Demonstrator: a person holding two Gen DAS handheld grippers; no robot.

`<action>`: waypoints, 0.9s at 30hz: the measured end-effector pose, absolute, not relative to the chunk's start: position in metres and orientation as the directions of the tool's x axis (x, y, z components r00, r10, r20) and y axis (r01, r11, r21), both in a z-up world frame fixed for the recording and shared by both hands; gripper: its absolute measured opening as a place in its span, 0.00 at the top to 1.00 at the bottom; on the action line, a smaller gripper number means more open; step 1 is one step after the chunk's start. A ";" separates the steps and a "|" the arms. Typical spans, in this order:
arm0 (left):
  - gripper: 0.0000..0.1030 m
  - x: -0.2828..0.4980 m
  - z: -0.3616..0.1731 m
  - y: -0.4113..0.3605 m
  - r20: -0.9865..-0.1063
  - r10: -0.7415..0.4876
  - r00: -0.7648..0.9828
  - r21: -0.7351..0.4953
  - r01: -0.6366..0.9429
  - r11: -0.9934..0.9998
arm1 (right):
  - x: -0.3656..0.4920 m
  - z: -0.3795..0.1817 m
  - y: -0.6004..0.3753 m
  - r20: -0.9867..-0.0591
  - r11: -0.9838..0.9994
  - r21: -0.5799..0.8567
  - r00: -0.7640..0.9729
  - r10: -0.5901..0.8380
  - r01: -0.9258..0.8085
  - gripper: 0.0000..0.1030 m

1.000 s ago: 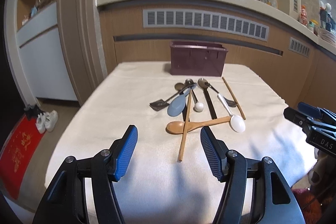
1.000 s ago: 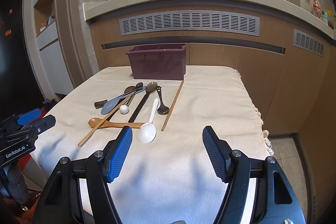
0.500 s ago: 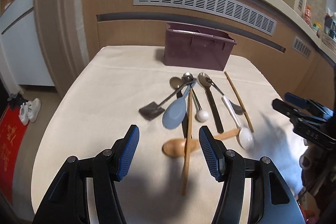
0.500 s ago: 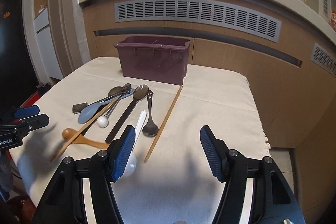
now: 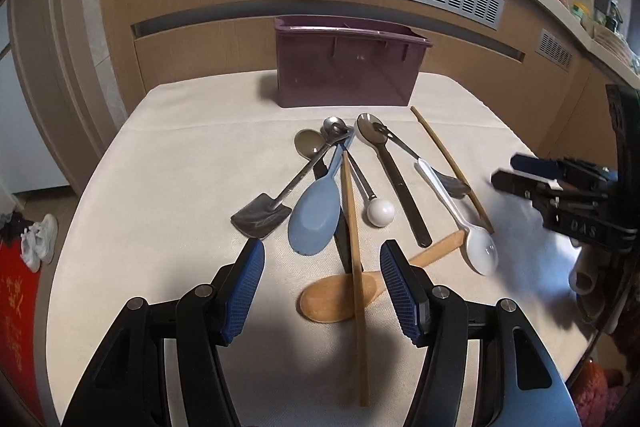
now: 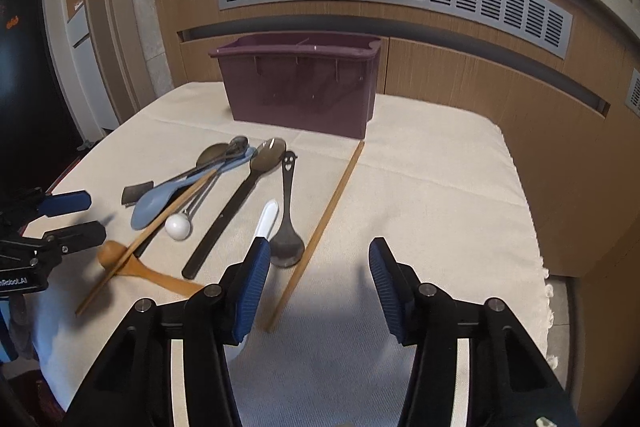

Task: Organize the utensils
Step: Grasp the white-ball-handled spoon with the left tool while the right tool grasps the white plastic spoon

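Now that both have closed in on the pile, the left gripper point(image 5: 322, 279), spread, straddles the chopstick point(image 5: 354, 223) toward twelve o'clock while the right gripper point(image 6: 316, 281) hovers spread, so picking can begin.

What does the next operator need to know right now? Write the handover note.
Left gripper: open, empty, over the wooden spoon and the chopstick crossing it.
Right gripper: open, empty, by the other chopstick and black spoon.
Purple caddy stands at the table's far side; nothing visible inside.
Done: nothing sorted.
Left: all utensils, including blue spoon and white spoon, go into the caddy.
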State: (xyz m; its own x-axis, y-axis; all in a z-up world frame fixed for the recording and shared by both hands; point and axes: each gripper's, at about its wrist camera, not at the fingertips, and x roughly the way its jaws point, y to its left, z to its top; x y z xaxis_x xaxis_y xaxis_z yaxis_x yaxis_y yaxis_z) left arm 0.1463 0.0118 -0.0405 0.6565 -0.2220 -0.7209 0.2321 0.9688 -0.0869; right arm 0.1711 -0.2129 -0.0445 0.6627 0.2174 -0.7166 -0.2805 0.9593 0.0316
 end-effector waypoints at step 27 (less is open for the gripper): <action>0.65 0.179 -0.045 -0.042 -0.735 -0.252 0.629 -0.103 0.263 0.959 | 0.183 -0.054 -0.202 -0.771 0.943 0.101 0.574 0.276 -0.318 0.92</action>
State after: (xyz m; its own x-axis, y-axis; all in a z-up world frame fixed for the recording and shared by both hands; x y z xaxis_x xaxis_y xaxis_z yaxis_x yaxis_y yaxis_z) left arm 0.1791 -0.0418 -0.0453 0.6293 -0.2515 -0.7354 0.2626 0.9593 -0.1034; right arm 0.1835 -0.2019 -0.0540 0.5736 0.2760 -0.7712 -0.3178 0.9428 0.1010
